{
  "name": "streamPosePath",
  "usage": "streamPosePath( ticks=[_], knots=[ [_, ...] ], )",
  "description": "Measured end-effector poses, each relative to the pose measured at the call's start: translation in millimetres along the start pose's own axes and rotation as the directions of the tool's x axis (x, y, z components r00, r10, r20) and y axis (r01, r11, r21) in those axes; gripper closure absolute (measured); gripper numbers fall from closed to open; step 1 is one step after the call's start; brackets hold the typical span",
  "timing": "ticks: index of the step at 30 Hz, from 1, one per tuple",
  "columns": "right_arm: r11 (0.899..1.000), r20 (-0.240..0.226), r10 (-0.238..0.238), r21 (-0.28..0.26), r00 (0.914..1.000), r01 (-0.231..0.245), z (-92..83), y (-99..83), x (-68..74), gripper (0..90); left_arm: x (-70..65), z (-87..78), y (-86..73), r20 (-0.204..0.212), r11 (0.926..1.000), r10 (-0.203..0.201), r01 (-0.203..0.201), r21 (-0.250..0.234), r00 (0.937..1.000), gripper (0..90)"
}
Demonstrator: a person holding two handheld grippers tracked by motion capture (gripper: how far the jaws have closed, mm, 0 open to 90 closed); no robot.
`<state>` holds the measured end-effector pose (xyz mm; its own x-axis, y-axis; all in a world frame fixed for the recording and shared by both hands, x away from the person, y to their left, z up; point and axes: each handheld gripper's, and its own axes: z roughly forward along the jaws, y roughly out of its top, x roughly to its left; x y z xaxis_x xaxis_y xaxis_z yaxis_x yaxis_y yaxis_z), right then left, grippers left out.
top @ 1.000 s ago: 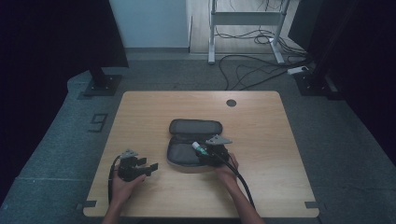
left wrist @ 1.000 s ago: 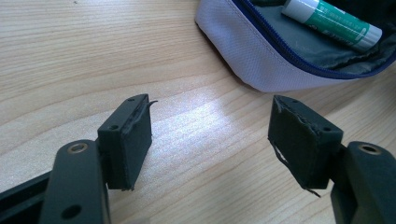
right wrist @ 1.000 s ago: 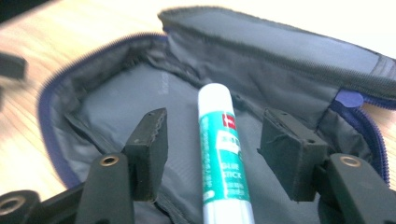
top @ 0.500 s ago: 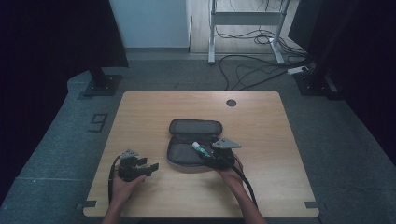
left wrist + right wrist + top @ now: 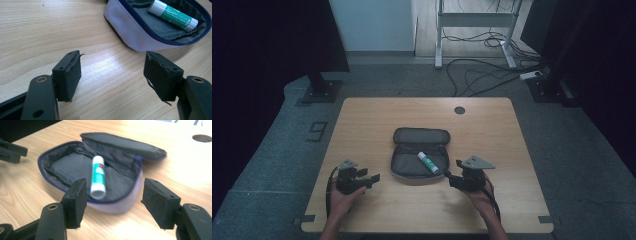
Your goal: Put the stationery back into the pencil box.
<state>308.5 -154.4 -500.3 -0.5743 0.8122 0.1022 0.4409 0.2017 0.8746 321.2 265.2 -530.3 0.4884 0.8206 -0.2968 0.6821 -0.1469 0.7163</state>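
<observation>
An open zip pouch [image 5: 408, 162] with dark lining lies in the middle of the wooden table [image 5: 492, 130], its lid [image 5: 421, 136] folded back. A white-and-green glue stick [image 5: 428, 162] lies inside it. My right gripper [image 5: 451, 176] stands just right of the pouch, open, its jaws having just been opening with nothing between them. In the right gripper view the glue stick [image 5: 98, 176] and pouch [image 5: 62, 165] lie beyond the gripper [image 5: 115, 200]. My left gripper [image 5: 374, 177] rests left of the pouch, open and holding nothing. In the left gripper view the gripper [image 5: 112, 75] faces the pouch wall [image 5: 130, 30] and glue stick [image 5: 172, 15].
A round cable hole [image 5: 459, 110] sits near the table's far edge, also seen as the hole [image 5: 202, 138]. Bare wood lies around the pouch. Cables [image 5: 482, 75] and a desk frame [image 5: 472, 20] are on the floor beyond the table.
My right gripper has drawn back to the right, away from the pouch, leaving the glue stick lying inside. The left gripper has stayed put.
</observation>
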Motion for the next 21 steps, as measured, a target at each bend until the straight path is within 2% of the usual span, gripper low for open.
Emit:
streamPosePath(
  ticks=[3,6,7,10,11,12,13,14,21],
  knots=[
    [1.0,0.014,0.01,0.01,0.9999,-0.01,-5.9,-6.4,-3.3,35.4,0.4,-0.3,0.0,0.0,1.0,-0.001,0.001,-0.003,1.0,30.6],
    [0.999,0.049,0.033,0.036,0.9983,-0.035,-16.7,-24.0,-13.4,35.2,0.1,-0.9,0.2,0.001,1.0,0.001,-0.001,-0.002,1.0,30.5],
    [0.999,0.049,0.033,0.036,0.9983,-0.035,-16.7,-24.0,-13.4,35.2,0.0,-0.9,0.3,0.001,1.0,0.003,-0.003,-0.001,1.0,30.5],
    [0.996,0.088,0.065,0.057,0.994,-0.07,-25.5,-41.1,-27.4,35.3,0.2,-1.0,0.2,-0.002,1.0,0.001,-0.001,-0.002,1.0,30.5],
    [0.996,0.088,0.065,0.057,0.994,-0.07,-25.5,-41.1,-27.4,35.3,0.4,-1.0,0.2,-0.003,1.0,0.0,0.0,-0.004,1.0,30.5],
    [0.993,0.094,0.09,0.063,0.9914,-0.096,-28.2,-46.8,-33.6,35.5,0.8,-1.1,0.2,-0.004,1.0,0.0,0.0,-0.005,1.0,30.5],
    [0.993,0.094,0.09,0.063,0.9914,-0.096,-28.2,-46.8,-33.6,35.5,0.8,-1.1,0.2,-0.004,1.0,0.0,0.0,-0.005,1.0,30.6],
    [0.99,0.096,0.115,0.066,0.9887,-0.122,-28.3,-49.0,-37.5,35.5,0.9,-1.4,0.2,-0.005,1.0,0.0,0.0,-0.006,1.0,30.6],
    [0.991,0.098,0.099,0.078,0.9902,-0.107,-24.1,-48.8,-35.4,34.6,1.5,-0.6,-0.2,-0.006,1.0,0.001,-0.001,0.0,1.0,30.5]
  ],
)
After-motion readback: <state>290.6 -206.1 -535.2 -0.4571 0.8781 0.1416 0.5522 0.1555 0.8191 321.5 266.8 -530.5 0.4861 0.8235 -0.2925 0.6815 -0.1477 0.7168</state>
